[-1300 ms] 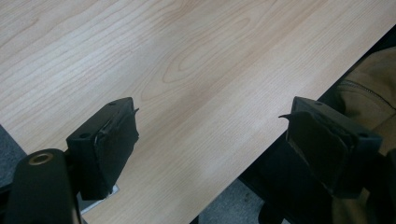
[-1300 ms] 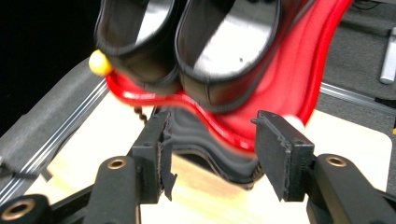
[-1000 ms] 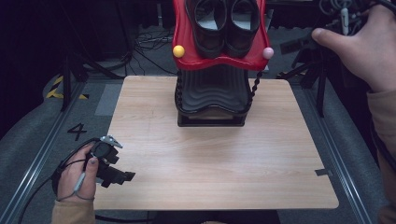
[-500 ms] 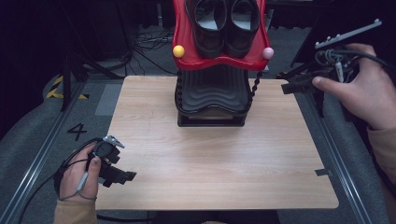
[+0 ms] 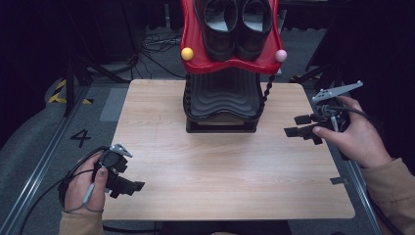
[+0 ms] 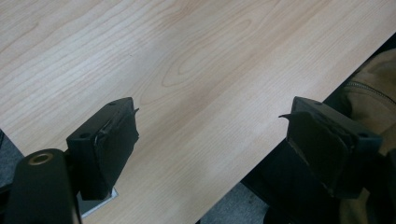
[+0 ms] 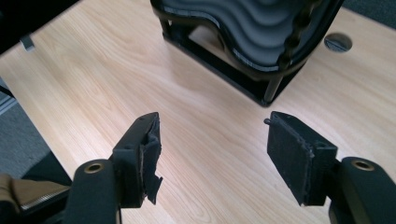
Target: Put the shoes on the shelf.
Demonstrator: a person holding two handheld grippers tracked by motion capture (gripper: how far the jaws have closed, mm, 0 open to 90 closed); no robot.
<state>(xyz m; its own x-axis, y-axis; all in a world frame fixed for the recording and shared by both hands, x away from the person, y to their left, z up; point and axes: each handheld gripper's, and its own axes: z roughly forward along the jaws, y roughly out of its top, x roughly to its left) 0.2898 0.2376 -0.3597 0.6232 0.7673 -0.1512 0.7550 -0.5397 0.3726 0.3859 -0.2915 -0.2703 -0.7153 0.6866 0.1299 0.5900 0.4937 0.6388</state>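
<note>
tan sleeves (image 5: 391, 188); black two-jaw grippers, left gripper (image 5: 128, 186), right gripper (image 5: 297, 126); grey three-cornered plates; black trailing cables

I see a pale wood-grain table (image 5: 220, 171) carrying a black rack (image 5: 222, 105) with wavy ribbed shelves. On top of it sits a glossy red tray (image 5: 193, 44) holding black shoes (image 5: 235, 22), with a yellow ball (image 5: 187, 54) at one corner and a pink ball (image 5: 280, 55) at the other. My left gripper (image 5: 132, 185) and right gripper (image 5: 298, 126) are both black, and the sleeves (image 5: 391, 191) are tan.
</note>
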